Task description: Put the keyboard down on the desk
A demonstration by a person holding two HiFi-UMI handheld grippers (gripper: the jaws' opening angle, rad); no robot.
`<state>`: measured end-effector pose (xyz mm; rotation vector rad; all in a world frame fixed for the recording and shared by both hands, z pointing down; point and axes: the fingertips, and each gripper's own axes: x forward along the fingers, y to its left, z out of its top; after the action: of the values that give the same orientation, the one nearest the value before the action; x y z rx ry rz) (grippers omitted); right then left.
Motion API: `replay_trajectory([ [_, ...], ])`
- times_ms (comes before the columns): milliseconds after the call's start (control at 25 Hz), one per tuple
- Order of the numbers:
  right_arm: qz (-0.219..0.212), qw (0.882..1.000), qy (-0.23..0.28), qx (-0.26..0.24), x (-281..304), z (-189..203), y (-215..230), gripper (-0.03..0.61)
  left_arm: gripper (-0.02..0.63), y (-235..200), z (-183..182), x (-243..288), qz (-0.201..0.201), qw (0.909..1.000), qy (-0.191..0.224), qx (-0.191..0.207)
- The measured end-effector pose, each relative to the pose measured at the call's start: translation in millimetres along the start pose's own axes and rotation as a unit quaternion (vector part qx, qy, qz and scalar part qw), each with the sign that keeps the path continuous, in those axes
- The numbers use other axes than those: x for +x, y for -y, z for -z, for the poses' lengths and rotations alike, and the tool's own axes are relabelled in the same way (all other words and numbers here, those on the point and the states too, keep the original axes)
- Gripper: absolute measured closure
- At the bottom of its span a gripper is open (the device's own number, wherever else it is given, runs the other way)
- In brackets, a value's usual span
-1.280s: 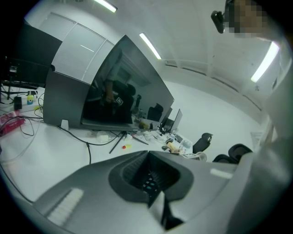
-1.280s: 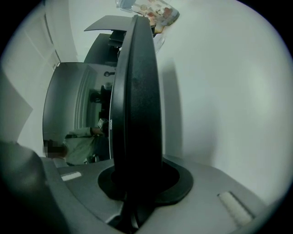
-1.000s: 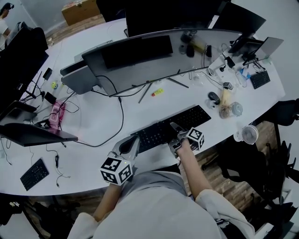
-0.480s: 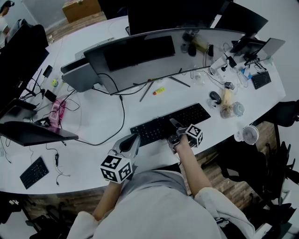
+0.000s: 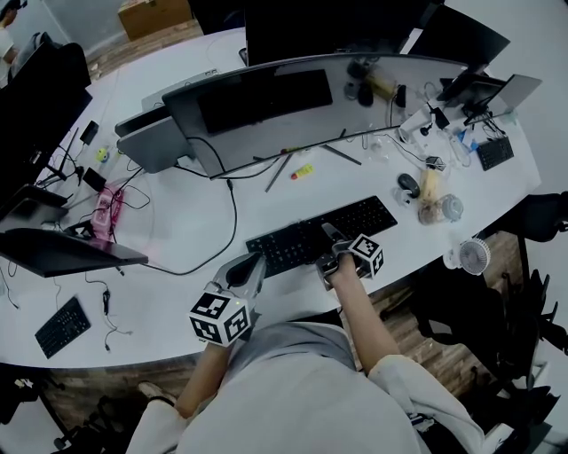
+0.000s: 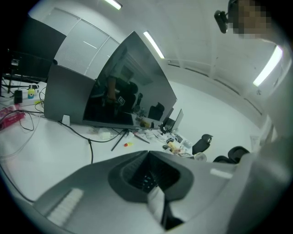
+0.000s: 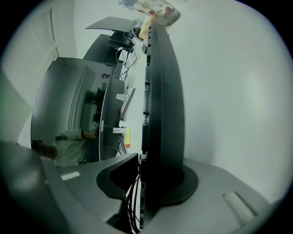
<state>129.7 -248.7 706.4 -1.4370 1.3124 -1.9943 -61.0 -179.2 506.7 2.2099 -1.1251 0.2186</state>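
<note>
Clamping keyboard (image 7: 162, 100) edge-on in right gripper (image 7: 158, 164); pinching its left corner in left gripper (image 6: 147, 155), with keys dim inside the hollow. Over the last second, nudged slightly forward, lying level, with both grips kept: nearly set down, not released. Cannot tell whether resting on desk (image 5: 160, 301) under the jaws; contact hidden there.

Big white counter (image 5: 191, 226) wraps around the curved monitor (image 5: 302, 102). Wood floor (image 5: 413, 310) and black office chairs (image 5: 497, 324) off to its right, cardboard box (image 5: 158, 16) behind it, strip lights (image 6: 153, 44) above.
</note>
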Motion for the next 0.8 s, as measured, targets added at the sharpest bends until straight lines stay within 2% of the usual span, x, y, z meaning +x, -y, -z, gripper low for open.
replay_trajectory([
  [160, 0.003, 1.000, 0.011, -0.005, -1, -1, -2, 0.433, 0.614, -1, 0, -2, 0.001, 1.0000, 0.001, -0.001],
  [360, 0.015, 0.999, 0.025, -0.018, -4, -2, -8, 0.404, 0.614, -2, -4, -6, 0.015, 0.9993, 0.014, -0.032],
  [520, 0.018, 0.999, 0.023, -0.019, -6, 1, -13, 0.356, 0.614, -4, -3, -8, 0.015, 0.9994, 0.012, -0.030],
  [640, 0.024, 1.000, 0.018, -0.005, -8, 4, -13, 0.302, 0.614, -4, -4, -9, 0.016, 0.9992, 0.015, -0.034],
  [800, 0.032, 0.999, 0.034, 0.019, -10, 4, -7, 0.271, 0.614, -2, -4, -9, 0.019, 0.9991, 0.019, -0.034],
])
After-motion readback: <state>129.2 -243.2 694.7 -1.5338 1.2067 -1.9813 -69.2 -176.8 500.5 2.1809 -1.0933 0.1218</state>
